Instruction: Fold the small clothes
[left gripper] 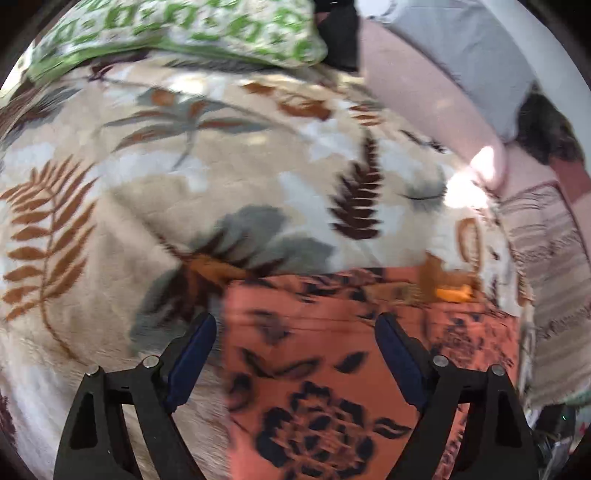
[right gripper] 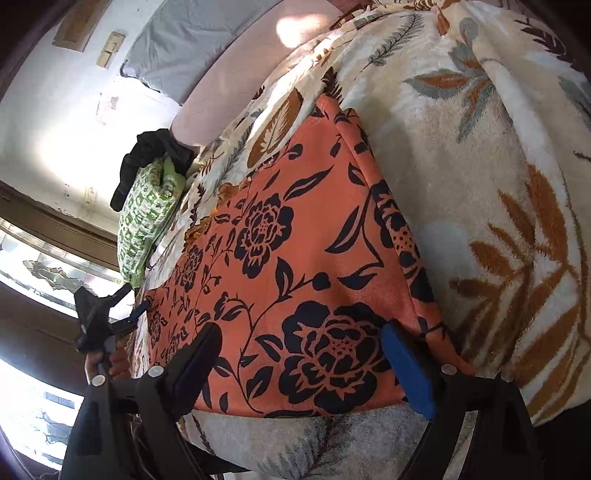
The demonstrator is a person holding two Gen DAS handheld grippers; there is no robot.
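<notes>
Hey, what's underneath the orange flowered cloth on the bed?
The orange flowered cloth lies flat on a cream blanket with a leaf print, which shows on all sides of it. Anything directly beneath the cloth is covered and cannot be seen.

- A bedroom in a home.
- A bed under a leaf-print blanket.
- A green-patterned pillow and a grey pillow.
- A window beside it.
</notes>
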